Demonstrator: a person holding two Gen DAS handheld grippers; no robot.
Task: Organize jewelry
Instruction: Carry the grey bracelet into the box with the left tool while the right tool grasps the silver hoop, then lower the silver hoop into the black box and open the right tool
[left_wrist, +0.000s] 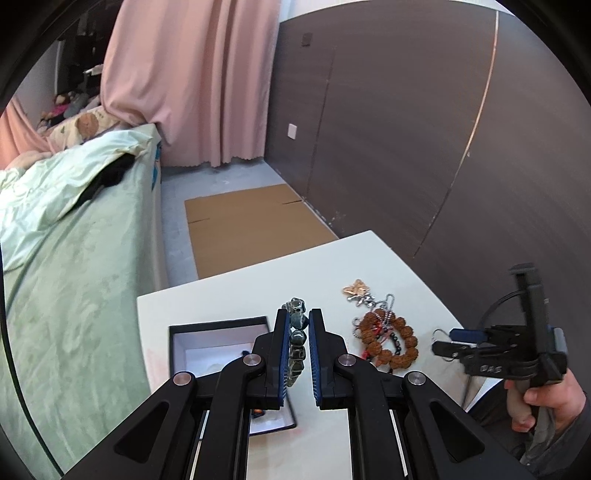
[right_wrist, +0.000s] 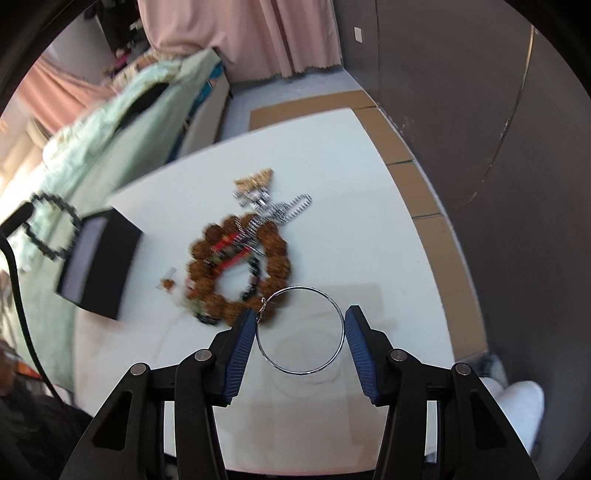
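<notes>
My left gripper (left_wrist: 298, 317) is shut on a dark stone-bead bracelet (left_wrist: 297, 339), held above the right edge of an open black jewelry box (left_wrist: 218, 328) with a white lining. In the right wrist view that bracelet (right_wrist: 72, 216) hangs as a loop just left of the box (right_wrist: 107, 258). My right gripper (right_wrist: 301, 321) grips a thin silver hoop earring (right_wrist: 301, 372) across its width, both blue pads touching the wire, just above the white table (right_wrist: 369, 221). A brown seed-bead bracelet (right_wrist: 275, 240) lies just beyond it, tangled with a red cord and dark beads.
A gold butterfly pendant (right_wrist: 255, 181) and a silver ball chain (right_wrist: 291, 210) lie past the brown bracelet. A bed with green bedding (left_wrist: 74, 258) stands left of the table. Flat cardboard (left_wrist: 251, 225) lies on the floor beyond, beside a dark wall.
</notes>
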